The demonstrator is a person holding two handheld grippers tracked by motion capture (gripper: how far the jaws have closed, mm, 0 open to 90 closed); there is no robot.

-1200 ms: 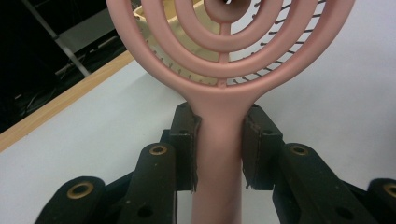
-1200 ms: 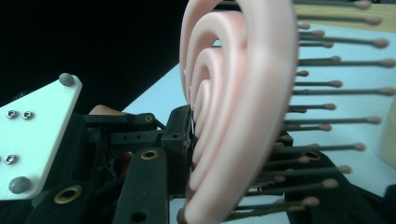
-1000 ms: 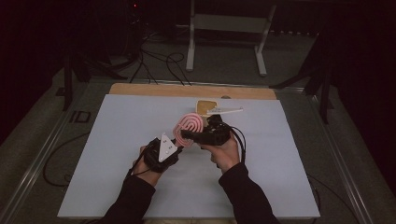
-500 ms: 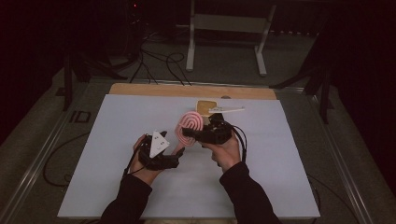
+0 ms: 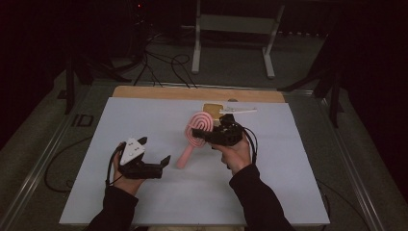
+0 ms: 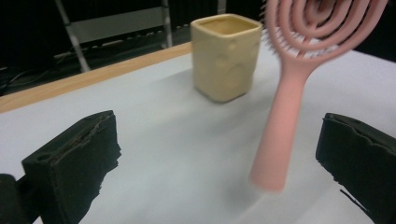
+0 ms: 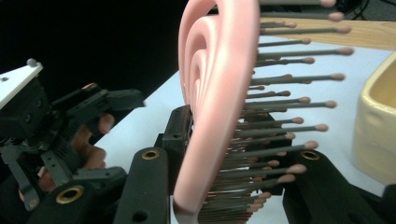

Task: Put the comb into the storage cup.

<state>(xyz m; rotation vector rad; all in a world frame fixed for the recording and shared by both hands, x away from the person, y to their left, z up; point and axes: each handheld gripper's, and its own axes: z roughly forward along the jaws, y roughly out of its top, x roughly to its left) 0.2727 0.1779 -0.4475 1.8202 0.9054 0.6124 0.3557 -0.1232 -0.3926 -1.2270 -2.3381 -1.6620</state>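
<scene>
Left tongs spread wide and empty, low over the white surface, just short of the handle end. Pink hairbrush slanting up to the right, handle tip seemingly touching the surface, though blurred. Right tongs clamped on the brush head, bristles between the jaws. Yellow cup behind, near.

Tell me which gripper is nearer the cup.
Right. The right gripper, shut on the brush head, sits just in front of the cup. The left gripper is open, farther back toward the person and off to the left.
</scene>
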